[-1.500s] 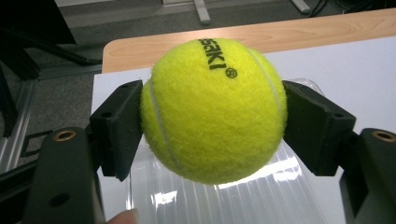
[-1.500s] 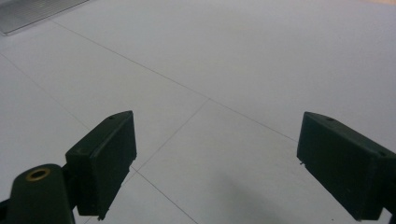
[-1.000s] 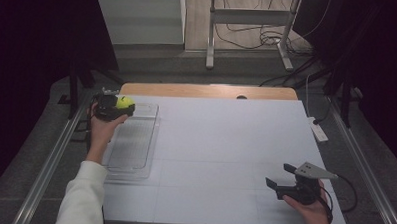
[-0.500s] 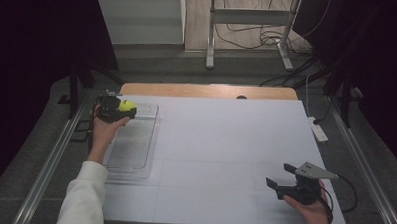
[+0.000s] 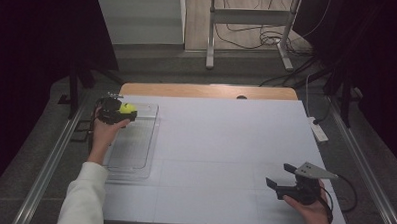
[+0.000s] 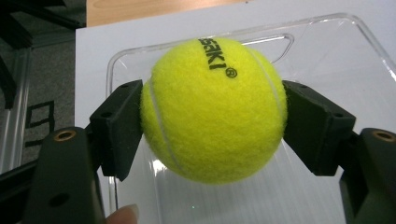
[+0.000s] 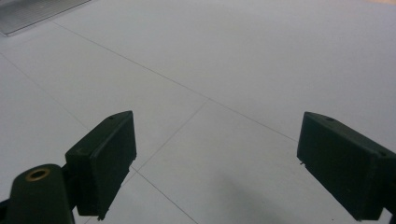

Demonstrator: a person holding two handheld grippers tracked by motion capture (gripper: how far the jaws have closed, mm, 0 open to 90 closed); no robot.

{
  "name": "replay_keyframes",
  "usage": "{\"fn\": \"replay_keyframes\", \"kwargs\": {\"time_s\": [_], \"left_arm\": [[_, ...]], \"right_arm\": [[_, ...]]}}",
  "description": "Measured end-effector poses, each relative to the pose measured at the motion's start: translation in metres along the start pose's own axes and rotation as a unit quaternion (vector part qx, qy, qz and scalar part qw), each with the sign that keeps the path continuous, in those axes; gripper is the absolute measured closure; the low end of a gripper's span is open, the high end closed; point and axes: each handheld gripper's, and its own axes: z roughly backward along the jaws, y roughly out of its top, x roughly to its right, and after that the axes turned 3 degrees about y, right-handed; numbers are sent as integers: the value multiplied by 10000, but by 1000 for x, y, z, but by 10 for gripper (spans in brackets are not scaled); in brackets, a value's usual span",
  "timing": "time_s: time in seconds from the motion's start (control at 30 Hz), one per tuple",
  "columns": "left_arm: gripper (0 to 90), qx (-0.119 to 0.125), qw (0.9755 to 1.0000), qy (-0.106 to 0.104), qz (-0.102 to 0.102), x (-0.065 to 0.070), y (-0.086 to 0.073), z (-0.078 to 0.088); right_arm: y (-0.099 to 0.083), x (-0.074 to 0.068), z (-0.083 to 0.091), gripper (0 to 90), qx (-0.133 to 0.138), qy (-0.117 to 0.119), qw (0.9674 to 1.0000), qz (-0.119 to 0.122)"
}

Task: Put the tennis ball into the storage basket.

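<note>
A yellow tennis ball (image 6: pixel 213 109) with black lettering sits squeezed between both pads of my left gripper (image 6: pixel 212 126). In the high view the ball (image 5: pixel 128 109) and the left gripper (image 5: pixel 129 112) hang over the far end of a clear plastic tray (image 5: pixel 129 162) at the table's left side. My right gripper (image 5: pixel 280 177) rests low near the front right of the white table, jaws spread wide. In the right gripper view its fingers (image 7: pixel 105 161) stand far apart with nothing but bare tabletop between them.
The tray's rim (image 6: pixel 327 21) shows in the left gripper view under the ball. A white power strip (image 5: pixel 318 130) lies at the table's right edge. A strip of wooden tabletop (image 5: pixel 207 91) runs along the far side, and metal rails flank the table.
The left hand with the ball has drifted slightly toward the far end of the tray. The right gripper has stayed where it was.
</note>
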Motion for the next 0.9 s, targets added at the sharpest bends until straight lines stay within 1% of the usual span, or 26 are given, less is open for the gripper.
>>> {"fn": "replay_keyframes", "kwargs": {"time_s": [0.17, 0.4, 0.67, 0.77, 0.8, 0.9], "left_arm": [[268, -16, 10000, -24, 6, 1, 0, -1], [268, -93, 9999, -29, -72, 4, 0, -4], [268, -228, 9997, -38, -84, 6, -1, -8], [268, -297, 9995, 1, -127, 4, -1, -10], [268, -304, 9995, 8, -84, 5, -2, -11], [268, -380, 9992, 35, -111, 4, -3, -14]], "right_arm": [[0, 0, 0, 122, -2, -3, 10000, 13], [0, 0, 0, 122, -10, -13, 10000, 21], [0, 0, 0, 123, -8, -8, 10000, 8], [0, 0, 0, 123, -11, -6, 10000, 8], [0, 0, 0, 123, -10, -6, 10000, 9], [0, 0, 0, 123, -11, -8, 10000, 2]]}}
